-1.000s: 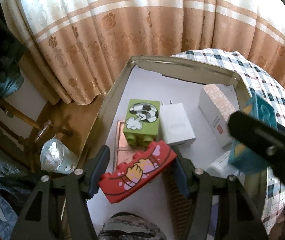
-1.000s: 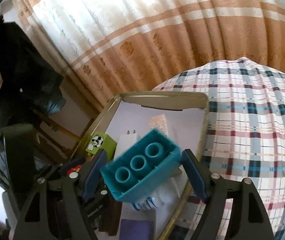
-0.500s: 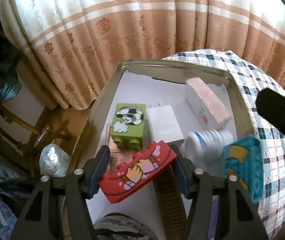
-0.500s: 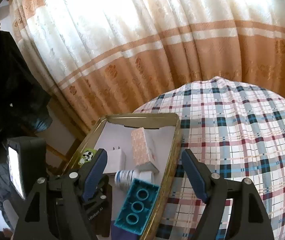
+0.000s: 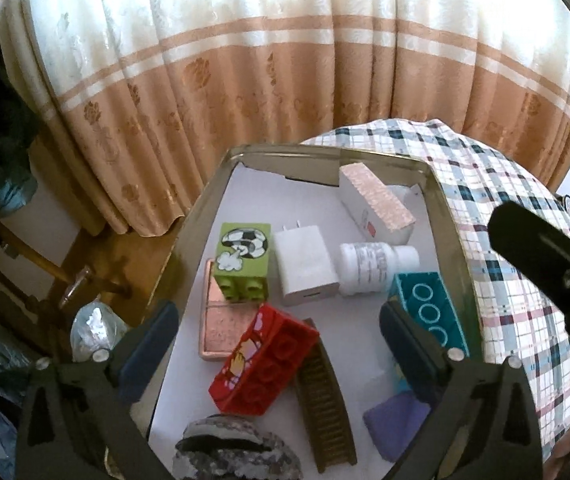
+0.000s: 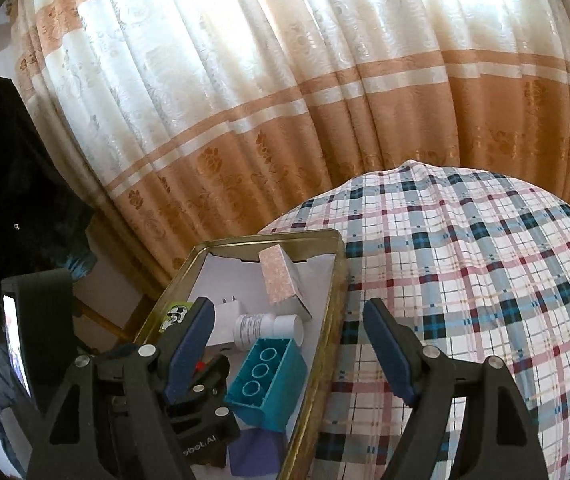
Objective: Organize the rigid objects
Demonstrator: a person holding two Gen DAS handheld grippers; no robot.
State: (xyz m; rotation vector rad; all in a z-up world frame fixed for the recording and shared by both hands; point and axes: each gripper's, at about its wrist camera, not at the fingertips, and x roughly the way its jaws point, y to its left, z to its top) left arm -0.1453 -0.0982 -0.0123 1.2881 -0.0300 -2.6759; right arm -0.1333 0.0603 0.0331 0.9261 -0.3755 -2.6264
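Observation:
A gold tin box [image 5: 205,204] [image 6: 335,308] holds several objects. A red toy brick [image 5: 263,362] lies in it, below my open, empty left gripper [image 5: 281,340]. A teal toy brick [image 5: 429,312] [image 6: 265,380] lies by the box's right wall. Around them lie a green football brick [image 5: 243,258], a white charger [image 5: 305,264], a white bottle [image 5: 377,262] [image 6: 261,328], a pink-topped box [image 5: 377,200] [image 6: 279,280], a copper lighter [image 5: 221,332], a comb [image 5: 325,396] and a purple piece [image 5: 395,420]. My right gripper [image 6: 289,344] is open and empty over the box's right rim.
The box sits at the left edge of a plaid cloth [image 6: 465,280] [image 5: 497,240]. A striped curtain [image 6: 285,100] hangs behind. A wooden chair [image 5: 57,264] and a plastic bag [image 5: 93,328] lie left of the box. A patterned object [image 5: 237,456] is at the bottom.
My left gripper opened and let the red brick fall into the box. My right gripper let go of the teal brick, which now lies in the box, and drew back.

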